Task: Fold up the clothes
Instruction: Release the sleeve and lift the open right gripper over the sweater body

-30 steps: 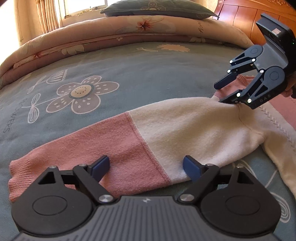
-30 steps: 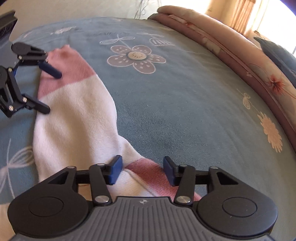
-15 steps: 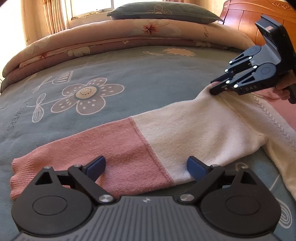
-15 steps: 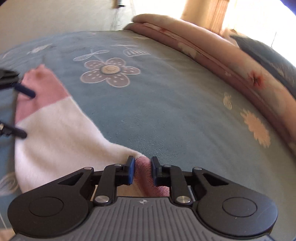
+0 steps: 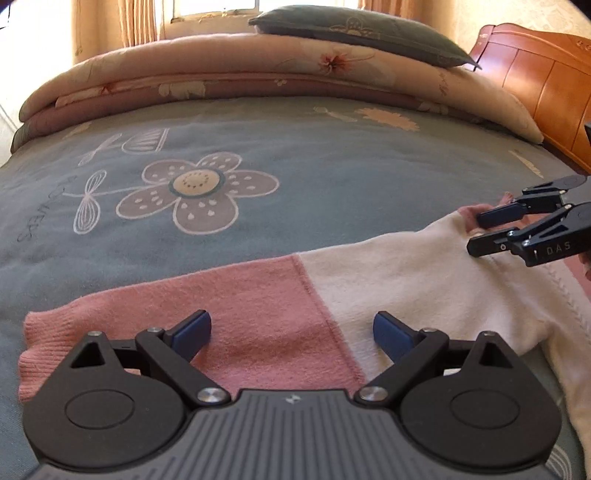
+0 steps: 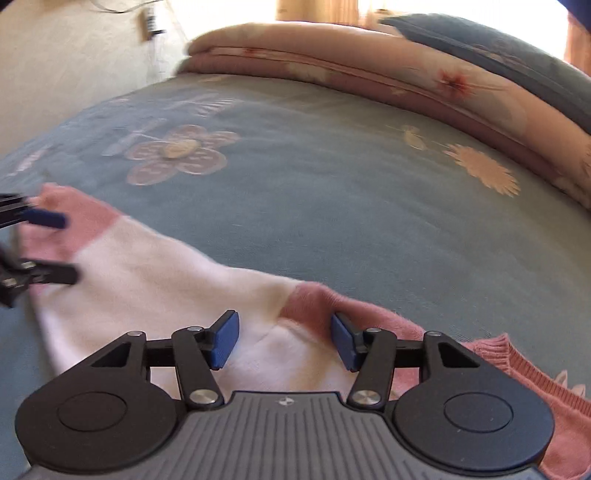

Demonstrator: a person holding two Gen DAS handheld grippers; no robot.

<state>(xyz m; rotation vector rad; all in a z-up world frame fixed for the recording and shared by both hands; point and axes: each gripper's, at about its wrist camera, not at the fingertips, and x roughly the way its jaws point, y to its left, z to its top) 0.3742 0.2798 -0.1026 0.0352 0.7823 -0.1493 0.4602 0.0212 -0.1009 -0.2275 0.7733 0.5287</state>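
A pink and white sweater lies on the bed, its sleeve stretched out flat with a pink cuff end. My left gripper hovers open over the sleeve where pink meets white, its pads well apart and not pressing. At the shoulder end my right gripper has its jaws opening. In the right wrist view the right gripper straddles a raised fold of the sweater; the pads stand clear of it. The left gripper shows at the far left edge.
The blue bedspread with a big flower print spreads beyond the sleeve. A folded floral quilt and a dark pillow lie along the far side. A wooden headboard stands at the right.
The right gripper pinched the shoulder fabric half a second ago, then rolled and spread its jaws again. The left gripper shifted slightly along the sleeve and stayed open.
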